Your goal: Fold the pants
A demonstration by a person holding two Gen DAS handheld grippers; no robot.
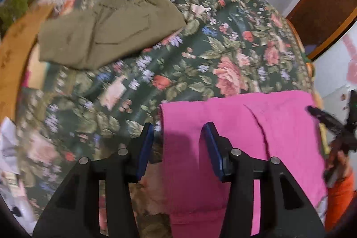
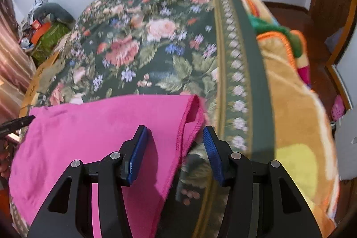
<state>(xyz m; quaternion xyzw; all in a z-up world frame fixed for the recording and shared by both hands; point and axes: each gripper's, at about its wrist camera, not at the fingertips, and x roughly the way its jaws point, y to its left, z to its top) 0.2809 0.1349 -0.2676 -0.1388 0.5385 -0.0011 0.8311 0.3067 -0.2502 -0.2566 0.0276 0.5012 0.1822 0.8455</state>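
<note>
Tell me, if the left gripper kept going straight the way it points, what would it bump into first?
Probably the pink pants. The left gripper hangs open right over their left edge, so it would likely meet that edge, or the flowery bedspread just beside it. Depth is hard to judge here.

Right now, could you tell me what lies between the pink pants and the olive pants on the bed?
Only bare floral bedspread separates the pink pants from the olive pants; the left wrist view shows it.
</note>
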